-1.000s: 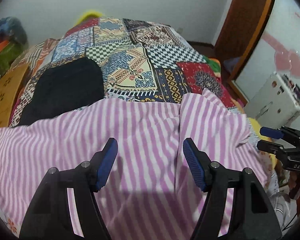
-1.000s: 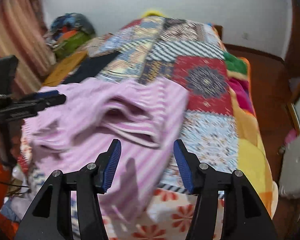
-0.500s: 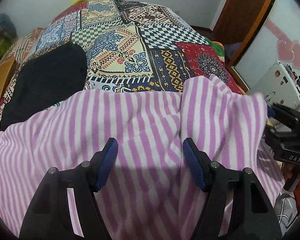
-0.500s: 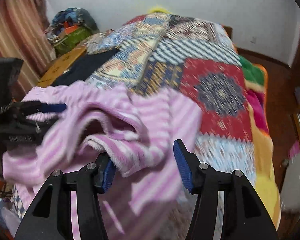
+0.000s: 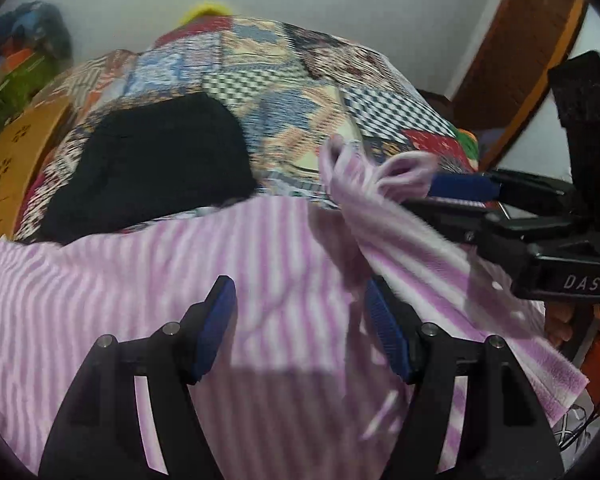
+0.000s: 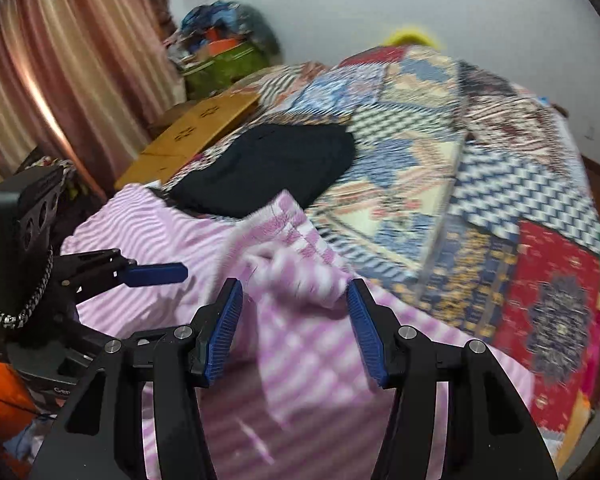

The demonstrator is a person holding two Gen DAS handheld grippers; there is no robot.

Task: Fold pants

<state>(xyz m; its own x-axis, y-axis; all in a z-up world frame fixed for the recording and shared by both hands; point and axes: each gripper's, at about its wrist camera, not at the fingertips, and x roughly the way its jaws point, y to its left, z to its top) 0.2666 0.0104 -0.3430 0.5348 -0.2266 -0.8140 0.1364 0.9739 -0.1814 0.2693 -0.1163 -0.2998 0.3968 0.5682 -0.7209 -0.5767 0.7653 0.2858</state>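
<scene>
the pink-and-white striped pants (image 5: 148,288) are lying spread over the near end of the bed, on top of the patchwork quilt (image 5: 300,92), and one part of them is being lifted and carried across the rest. in the left wrist view a bunched edge of the striped cloth (image 5: 376,184) is sitting at the tips of the right gripper (image 5: 460,190), which is coming in from the right side with the fabric trailing down from it; whether the cloth is truly pinched there i cannot tell, as the picture is blurred. in the right wrist view the same gripper's jaws are standing partly apart, with a loose hump of the pants between the blue pads (image 6: 228,332) and not clearly pressed by either.

the left gripper (image 5: 300,328) is hovering just over the flat part of the pants, its jaws standing well apart with nothing clamped; striped cloth is lying under the gap.

a folded black garment (image 5: 152,168) is lying on the quilt just beyond the pants, its near edge touching them. beside the bed a cardboard box (image 6: 196,128) is sitting, with pink curtains (image 6: 60,60) behind it.
</scene>
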